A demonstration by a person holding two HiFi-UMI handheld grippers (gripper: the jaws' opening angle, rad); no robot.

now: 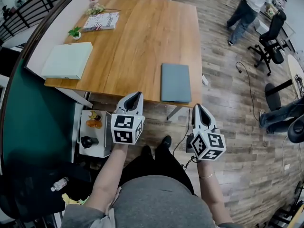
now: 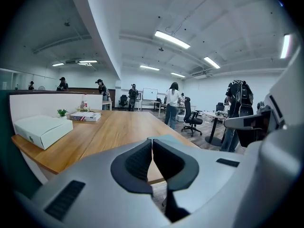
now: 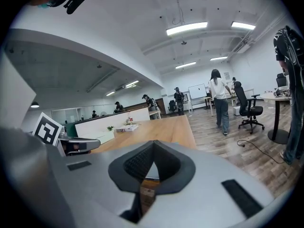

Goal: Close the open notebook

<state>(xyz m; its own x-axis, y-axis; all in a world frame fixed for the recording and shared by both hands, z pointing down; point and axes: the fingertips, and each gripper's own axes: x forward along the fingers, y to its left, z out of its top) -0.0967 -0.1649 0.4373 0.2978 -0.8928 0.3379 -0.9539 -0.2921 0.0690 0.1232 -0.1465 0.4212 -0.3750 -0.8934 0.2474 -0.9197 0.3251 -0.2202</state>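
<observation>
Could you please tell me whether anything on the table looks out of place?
Nothing stands out. The grey notebook lies closed and flat by the near edge of the table; the white box and magazine lie flat too.

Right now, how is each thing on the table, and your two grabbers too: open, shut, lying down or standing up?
notebook, closed, lying flat by the table's near edge
white box, lid shut, flat at the table's left corner
magazine, closed, flat at the far side
small plant, standing upright
left gripper, jaws shut, nothing between them
right gripper, jaws shut, nothing between them
</observation>
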